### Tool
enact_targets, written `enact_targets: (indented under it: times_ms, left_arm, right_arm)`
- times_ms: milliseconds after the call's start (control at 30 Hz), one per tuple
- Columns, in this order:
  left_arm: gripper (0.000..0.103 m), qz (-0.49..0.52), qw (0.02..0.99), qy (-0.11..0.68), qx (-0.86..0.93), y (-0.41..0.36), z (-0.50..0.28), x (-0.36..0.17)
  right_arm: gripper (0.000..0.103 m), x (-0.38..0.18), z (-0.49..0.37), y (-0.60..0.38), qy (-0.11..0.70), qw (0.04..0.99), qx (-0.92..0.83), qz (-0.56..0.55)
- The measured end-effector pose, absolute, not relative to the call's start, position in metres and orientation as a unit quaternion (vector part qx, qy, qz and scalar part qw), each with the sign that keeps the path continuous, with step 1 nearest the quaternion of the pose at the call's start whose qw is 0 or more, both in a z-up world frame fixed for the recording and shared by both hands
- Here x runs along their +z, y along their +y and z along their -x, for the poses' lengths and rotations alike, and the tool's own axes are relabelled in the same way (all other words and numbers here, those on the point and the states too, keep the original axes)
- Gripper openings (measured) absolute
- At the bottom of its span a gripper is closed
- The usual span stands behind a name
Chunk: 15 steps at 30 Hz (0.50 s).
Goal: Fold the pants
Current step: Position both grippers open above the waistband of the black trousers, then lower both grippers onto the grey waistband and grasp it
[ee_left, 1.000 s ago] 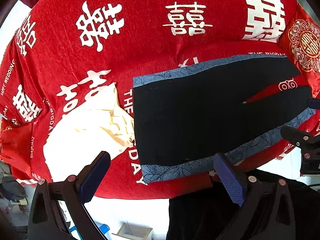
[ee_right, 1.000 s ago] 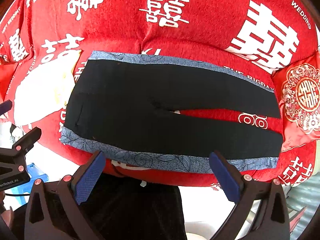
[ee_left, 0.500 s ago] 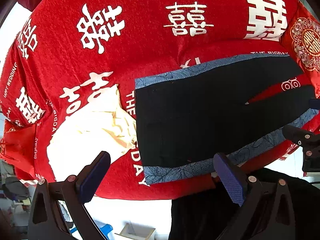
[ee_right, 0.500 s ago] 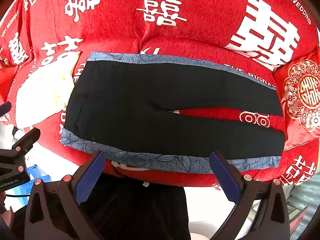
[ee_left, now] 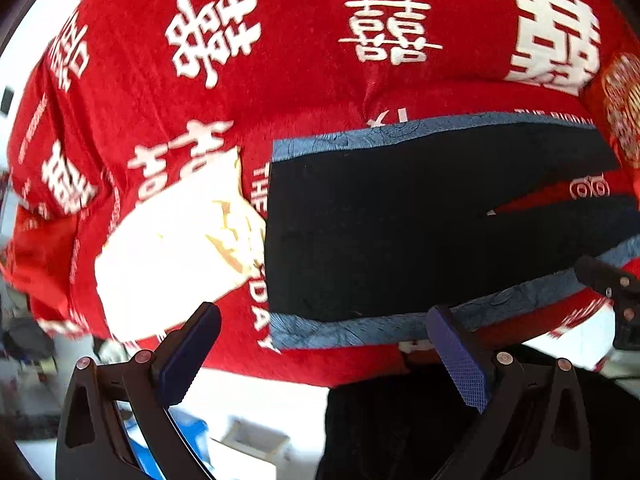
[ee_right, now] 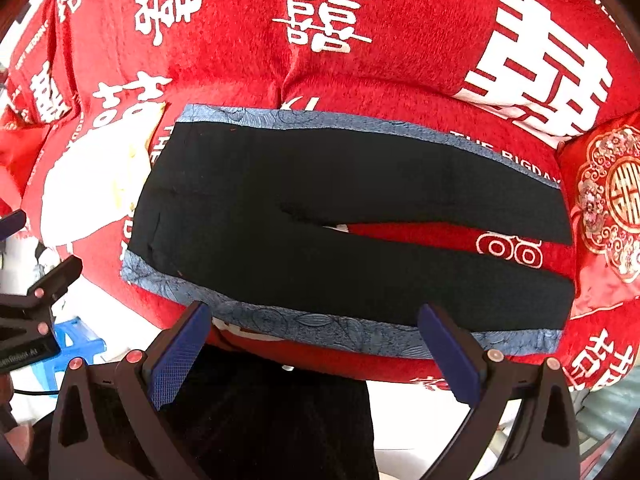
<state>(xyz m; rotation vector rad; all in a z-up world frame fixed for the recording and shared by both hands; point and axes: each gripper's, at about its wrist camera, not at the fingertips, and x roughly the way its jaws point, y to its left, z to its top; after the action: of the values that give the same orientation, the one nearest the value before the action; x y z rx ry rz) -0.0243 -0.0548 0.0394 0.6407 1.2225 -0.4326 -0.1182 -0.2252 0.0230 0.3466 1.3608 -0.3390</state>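
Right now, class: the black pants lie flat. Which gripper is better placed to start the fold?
Right gripper: open, it frames the pants' near blue trim; the left gripper is off their waist end.

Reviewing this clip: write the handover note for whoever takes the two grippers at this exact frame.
Left gripper: open, empty, hovering off the near edge by the waist end.
Right gripper: open, empty, hovering off the near edge mid-length.
Black pants: spread flat lengthwise on the red bedspread, waist toward the left, both legs side by side with a narrow gap, blue trim along far and near edges. A cream cloth lies next to the waist.
Done: pants laid out.
Left: all folds; a sensible start is probably bringing one leg over the other.
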Motion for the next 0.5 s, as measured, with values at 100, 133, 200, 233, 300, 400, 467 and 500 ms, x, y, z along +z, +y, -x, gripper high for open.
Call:
enact_targets:
  times_ms: [100, 133, 200, 233, 300, 400, 467, 500]
  left_arm:
    - [0.103, -0.276, 0.752, 0.572, -0.175, -0.06, 0.031, 0.039]
    - [0.103, -0.274, 0.753, 0.574, -0.17, -0.062, 0.032, 0.039]
    - [0.103, -0.269, 0.753, 0.58, -0.157, -0.066, 0.038, 0.037]
    - [0.103, -0.267, 0.752, 0.584, -0.152, -0.068, 0.041, 0.036]
    - [0.103, -0.262, 0.748, 0.592, -0.145, -0.071, 0.044, 0.033]
    - [0.103, -0.265, 0.742, 0.598, -0.144, -0.074, 0.047, 0.027]
    - [0.103, -0.27, 0.739, 0.599, -0.147, -0.075, 0.046, 0.024]
    - [0.103, -0.272, 0.738, 0.599, -0.15, -0.075, 0.044, 0.021]
  right_arm:
    - [0.103, 0.022, 0.127, -0.238, 0.627, 0.749, -0.139, -0.164]
    - [0.103, 0.021, 0.129, -0.241, 0.627, 0.748, -0.136, -0.169]
    - [0.103, 0.017, 0.134, -0.25, 0.629, 0.745, -0.131, -0.178]
    - [0.103, 0.014, 0.136, -0.255, 0.63, 0.744, -0.129, -0.182]
    - [0.103, 0.01, 0.139, -0.26, 0.632, 0.741, -0.126, -0.187]
    - [0.103, 0.002, 0.141, -0.267, 0.637, 0.734, -0.125, -0.198]
    - [0.103, -0.002, 0.143, -0.268, 0.639, 0.729, -0.128, -0.211]
    - [0.103, -0.004, 0.143, -0.268, 0.638, 0.728, -0.129, -0.216]
